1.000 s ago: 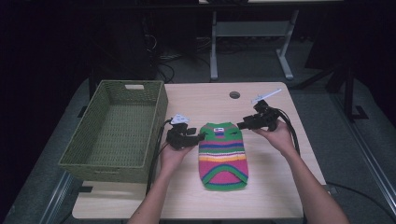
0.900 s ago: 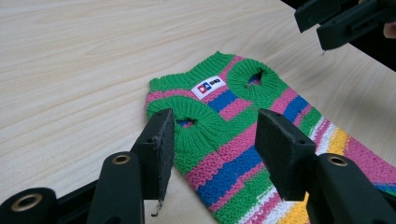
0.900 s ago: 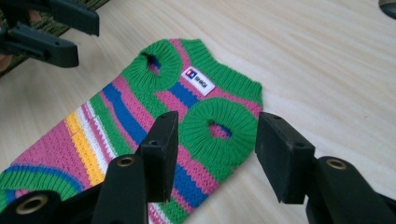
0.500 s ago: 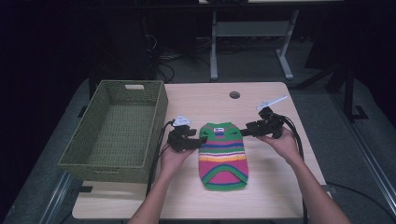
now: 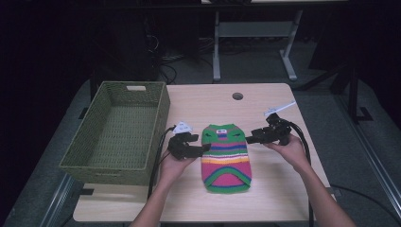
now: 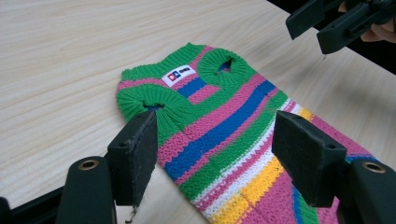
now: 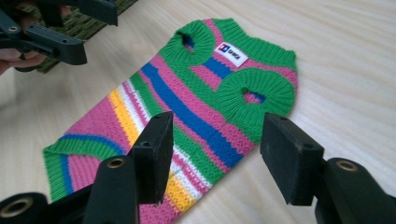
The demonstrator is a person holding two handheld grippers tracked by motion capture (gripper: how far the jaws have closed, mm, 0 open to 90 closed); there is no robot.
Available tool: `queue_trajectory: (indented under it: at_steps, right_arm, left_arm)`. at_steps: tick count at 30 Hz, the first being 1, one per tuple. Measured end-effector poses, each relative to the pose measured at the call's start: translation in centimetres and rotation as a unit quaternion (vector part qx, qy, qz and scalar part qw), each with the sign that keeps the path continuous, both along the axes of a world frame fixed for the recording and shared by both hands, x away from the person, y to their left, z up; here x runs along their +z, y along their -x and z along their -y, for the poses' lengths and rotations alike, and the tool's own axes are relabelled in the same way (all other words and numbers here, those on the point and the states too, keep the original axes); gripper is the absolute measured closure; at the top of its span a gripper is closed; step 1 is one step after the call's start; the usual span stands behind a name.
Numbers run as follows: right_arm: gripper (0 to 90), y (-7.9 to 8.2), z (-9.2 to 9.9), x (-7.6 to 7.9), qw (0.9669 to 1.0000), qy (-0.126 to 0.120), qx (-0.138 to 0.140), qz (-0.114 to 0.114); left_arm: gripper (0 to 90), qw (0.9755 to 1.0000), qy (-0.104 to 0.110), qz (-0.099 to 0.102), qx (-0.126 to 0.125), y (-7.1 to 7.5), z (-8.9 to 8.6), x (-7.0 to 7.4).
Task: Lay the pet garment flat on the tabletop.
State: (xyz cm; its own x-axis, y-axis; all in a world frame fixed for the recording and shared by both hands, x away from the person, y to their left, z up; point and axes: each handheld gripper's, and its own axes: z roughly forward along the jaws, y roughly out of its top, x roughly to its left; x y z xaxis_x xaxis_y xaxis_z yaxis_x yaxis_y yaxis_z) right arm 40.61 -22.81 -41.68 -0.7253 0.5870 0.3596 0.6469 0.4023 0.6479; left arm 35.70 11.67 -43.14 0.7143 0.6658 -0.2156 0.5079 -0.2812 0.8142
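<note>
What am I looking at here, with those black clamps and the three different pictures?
A person at a table holds a hand-worked clamp, called a gripper, in each hand. The wide picture comes from a camera above the table. The other two come from small cameras riding on the grippers, each looking along its own two black jaws. A small striped knitted sweater lies flat on the wood, with an empty green woven basket to its left. The left gripper and right gripper sit at the sweater's two sides. Their jaws have just been opening, straddling the sweater's edges without pressing, so nothing is held.
</note>
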Motion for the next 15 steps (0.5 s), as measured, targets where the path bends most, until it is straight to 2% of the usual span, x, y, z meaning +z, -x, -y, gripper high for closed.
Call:
queue_trajectory:
  at_steps: [1,4,8,10,12,15]
  right_arm:
    - [41.9,0.1,0.1,0.0,1.0000,-0.004,0.003,-0.005]
    - [41.5,0.3,0.5,0.0,1.0000,-0.006,0.004,-0.004]
    - [40.5,0.9,1.4,0.0,0.9997,-0.022,0.002,-0.006]
    - [39.9,1.1,1.8,-0.1,0.9994,-0.033,0.004,-0.007]
    - [39.1,1.4,2.1,-0.1,0.9994,-0.032,0.005,-0.009]
    - [38.2,1.7,2.5,-0.1,0.9994,-0.034,0.003,-0.007]
  left_arm:
    - [31.1,1.0000,0.007,0.001,-0.006,0.3,-0.1,0.1]
    - [31.0,0.9999,0.009,0.003,-0.008,0.5,-0.1,0.1]
    - [30.4,0.9998,0.011,-0.001,-0.014,1.0,-0.3,0.1]
    - [30.4,0.9994,0.028,-0.009,-0.017,1.3,-0.3,0.1]
    - [30.2,0.9995,0.026,-0.004,-0.018,1.6,-0.3,0.1]
    - [29.8,0.9994,0.027,-0.009,-0.020,1.9,-0.3,-0.1]
